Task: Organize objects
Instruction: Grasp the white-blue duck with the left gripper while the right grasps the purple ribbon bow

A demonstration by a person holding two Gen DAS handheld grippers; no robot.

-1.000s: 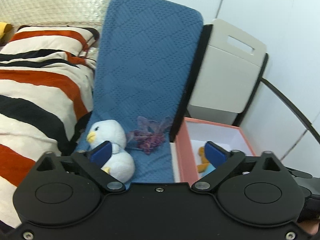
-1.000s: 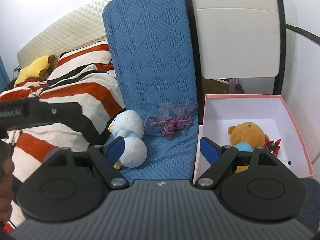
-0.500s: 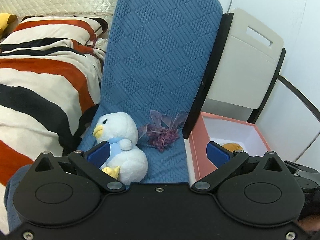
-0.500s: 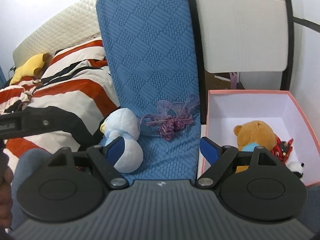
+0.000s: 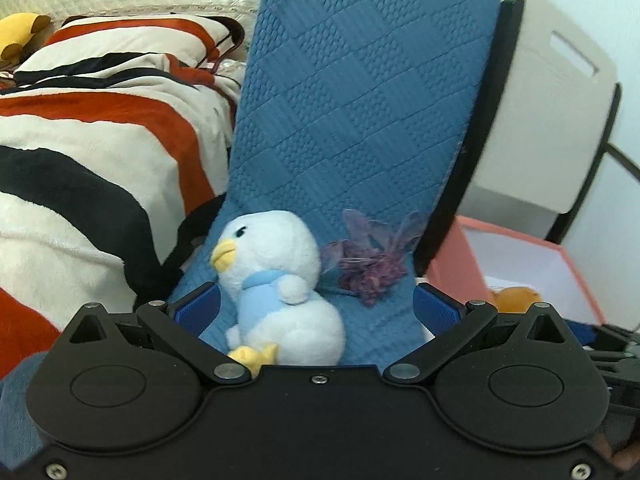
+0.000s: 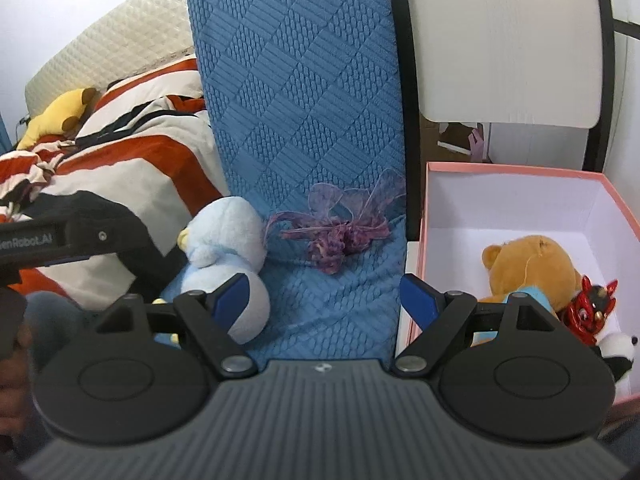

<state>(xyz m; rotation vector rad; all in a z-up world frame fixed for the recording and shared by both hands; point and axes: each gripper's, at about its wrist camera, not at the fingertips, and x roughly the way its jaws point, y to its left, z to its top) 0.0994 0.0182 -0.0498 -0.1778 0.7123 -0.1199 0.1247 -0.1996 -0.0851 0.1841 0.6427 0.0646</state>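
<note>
A white and light-blue penguin plush [image 5: 280,288] sits upright on the blue quilted chair seat [image 5: 360,120]. My left gripper [image 5: 316,308] is open, and the penguin stands between its blue pads without either pad pressing on it. A purple ribbon bow [image 5: 368,264] lies just right of the penguin. My right gripper [image 6: 324,300] is open and holds nothing, low over the seat in front of the bow [image 6: 340,232], with the penguin [image 6: 224,240] at its left finger. The pink box [image 6: 512,168] on the right holds a brown bear [image 6: 528,268], a red mask toy [image 6: 592,308] and a black-and-white plush [image 6: 616,348].
A striped orange, black and cream blanket [image 5: 100,140] covers the bed to the left, with a yellow plush [image 6: 60,116] at its far end. A white chair back [image 6: 500,40] rises behind the box. The left tool's black body [image 6: 80,236] crosses the right view's left side.
Both grippers have come down and closer to the seat. The penguin, first beside the left finger, now stands between the left gripper's pads. Both sets of jaws have stayed wide.
</note>
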